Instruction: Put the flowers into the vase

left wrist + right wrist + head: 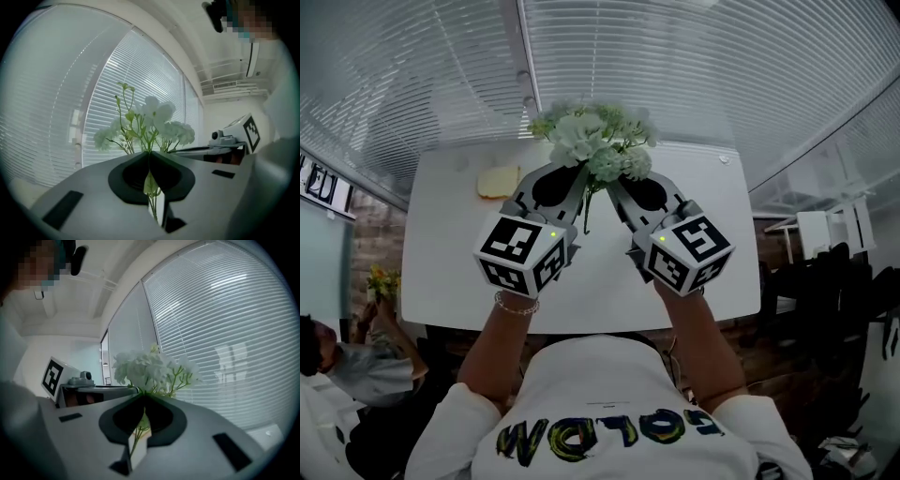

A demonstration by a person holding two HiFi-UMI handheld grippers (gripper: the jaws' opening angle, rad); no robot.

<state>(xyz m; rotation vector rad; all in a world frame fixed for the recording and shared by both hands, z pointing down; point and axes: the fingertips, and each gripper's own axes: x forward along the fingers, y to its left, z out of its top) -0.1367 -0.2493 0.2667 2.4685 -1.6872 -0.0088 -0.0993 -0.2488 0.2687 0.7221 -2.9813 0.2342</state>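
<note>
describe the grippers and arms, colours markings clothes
Both the left gripper and right gripper are grey, with black teardrop-shaped jaw pads and a cube of black-and-white square markers bearing a small green light. The person wears a white short-sleeved T-shirt with printed lettering and a bracelet on the left wrist.

A white table (pixel 441 272) bears a pale yellow object (pixel 498 181) near its far left corner.

Cool daylight floods through the blinds (pixel 225 333), backlighting the flowers (pixel 154 122). Edges bend strongly in every view, corners go black, and the nearest surfaces look soft.
</note>
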